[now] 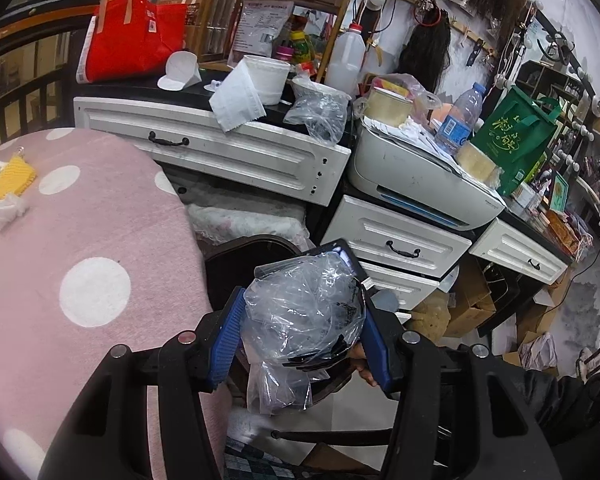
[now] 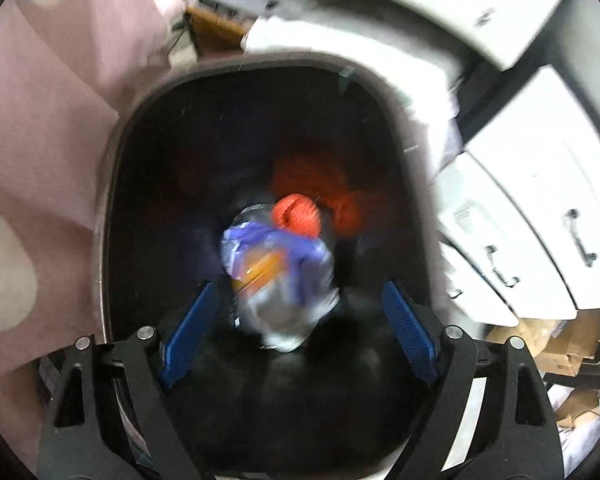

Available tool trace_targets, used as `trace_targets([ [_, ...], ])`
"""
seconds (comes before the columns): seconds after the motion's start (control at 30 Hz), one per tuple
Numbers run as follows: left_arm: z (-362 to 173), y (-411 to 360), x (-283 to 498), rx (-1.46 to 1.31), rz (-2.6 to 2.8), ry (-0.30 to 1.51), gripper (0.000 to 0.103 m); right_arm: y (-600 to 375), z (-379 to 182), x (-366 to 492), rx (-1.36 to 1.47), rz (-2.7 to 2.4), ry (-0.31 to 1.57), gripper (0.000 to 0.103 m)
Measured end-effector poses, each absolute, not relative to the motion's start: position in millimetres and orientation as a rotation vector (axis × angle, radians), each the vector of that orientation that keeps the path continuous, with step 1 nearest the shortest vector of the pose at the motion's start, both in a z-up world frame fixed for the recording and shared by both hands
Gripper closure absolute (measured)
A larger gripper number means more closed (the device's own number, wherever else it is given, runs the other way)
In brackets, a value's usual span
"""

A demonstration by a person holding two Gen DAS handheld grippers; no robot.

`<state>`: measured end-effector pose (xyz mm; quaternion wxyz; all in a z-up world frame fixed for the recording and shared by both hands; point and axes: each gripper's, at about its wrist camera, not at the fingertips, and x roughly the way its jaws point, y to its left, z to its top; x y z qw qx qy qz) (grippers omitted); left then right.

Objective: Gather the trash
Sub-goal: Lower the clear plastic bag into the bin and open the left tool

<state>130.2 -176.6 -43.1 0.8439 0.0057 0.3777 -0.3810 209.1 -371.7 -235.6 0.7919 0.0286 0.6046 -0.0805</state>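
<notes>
Now, left claw (image 1: 304, 320): we see it clamped on a crumpled clear plastic bag (image 1: 300, 316), blue pads pressing both sides, held above the dark trash bin (image 1: 256, 252).
Right claw (image 2: 300, 312): we see its jaws spread wide, gripping nothing, poised over the bin's mouth (image 2: 112, 184).
Falling trash: a blurred plastic bottle (image 2: 280, 276) with a red cap and purple-orange label sits between the blue pads without touching them, inside the bin opening.
Bin contents: we make out something reddish-orange deep inside; too blurred to name.
Pink dotted cover (image 1: 80, 260): just beside the bin; on it lie a yellow item (image 1: 10, 178) and crumpled white tissue (image 1: 4, 210).
Table (image 1: 204, 92): cluttered with a tissue roll (image 1: 240, 96), a white tub and another clear plastic bag (image 1: 320, 114).
</notes>
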Motion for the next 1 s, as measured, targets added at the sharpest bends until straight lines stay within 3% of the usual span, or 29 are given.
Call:
trace_targets([
  [0.37, -87, -220, 138, 0.059, -0.838, 0.903, 0.05, -433, -132, 145, 0.217, -0.329, 1.014, 0.019],
  [0.83, -143, -270, 150, 0.167, -0.812, 1.025, 0.048, -451, -90, 125, 0.264, -0.379, 0.846, 0.019],
  [0.9, -147, -273, 151, 0.176, -0.805, 1.032, 0.045, -448, -86, 124, 0.261, -0.371, 0.841, 0.019],
  [0.97, -148, -277, 152, 0.179, -0.809, 1.036, 0.035, -446, -85, 123, 0.265, -0.363, 0.828, 0.018],
  [1.0, -149, -276, 151, 0.178, -0.805, 1.034, 0.023, -445, -82, 121, 0.272, -0.355, 0.818, 0.017],
])
